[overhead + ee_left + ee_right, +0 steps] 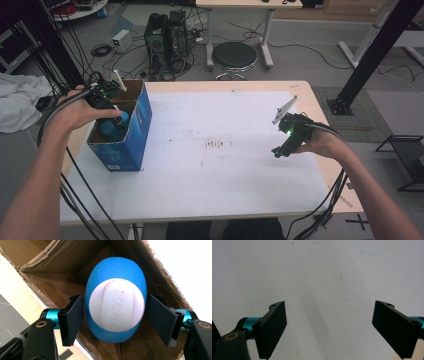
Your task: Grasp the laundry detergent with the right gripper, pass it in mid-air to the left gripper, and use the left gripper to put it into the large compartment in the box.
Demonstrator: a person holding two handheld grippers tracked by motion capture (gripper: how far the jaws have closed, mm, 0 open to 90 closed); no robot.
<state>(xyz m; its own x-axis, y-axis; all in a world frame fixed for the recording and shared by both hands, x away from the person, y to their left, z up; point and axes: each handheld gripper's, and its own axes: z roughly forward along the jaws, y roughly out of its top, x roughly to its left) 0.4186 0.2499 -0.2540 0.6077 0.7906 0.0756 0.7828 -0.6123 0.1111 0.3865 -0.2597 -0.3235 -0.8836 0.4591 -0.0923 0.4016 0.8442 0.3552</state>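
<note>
An open blue cardboard box [131, 131] stands at the table's left edge. Inside it lies a blue egg-shaped thing [107, 129] with a round white face [117, 305]. My left gripper [119, 121] reaches down into the box. Its jaws flank the blue thing [100, 285] on both sides, and a thin dark gap shows beside the left pad [75, 315], so the left gripper [115, 317] is open. Over the right part of the white table [215, 165] my right gripper [276, 152] points down, open. Nothing lies between the right gripper's [332, 327] pads.
The brown cardboard walls [62, 257] stand close around the left jaws. A faint brownish stain [215, 145] marks the table's middle. Beyond the far edge stand a black stool [234, 55] and a computer tower [165, 35]. A white cloth [17, 100] lies at the left.
</note>
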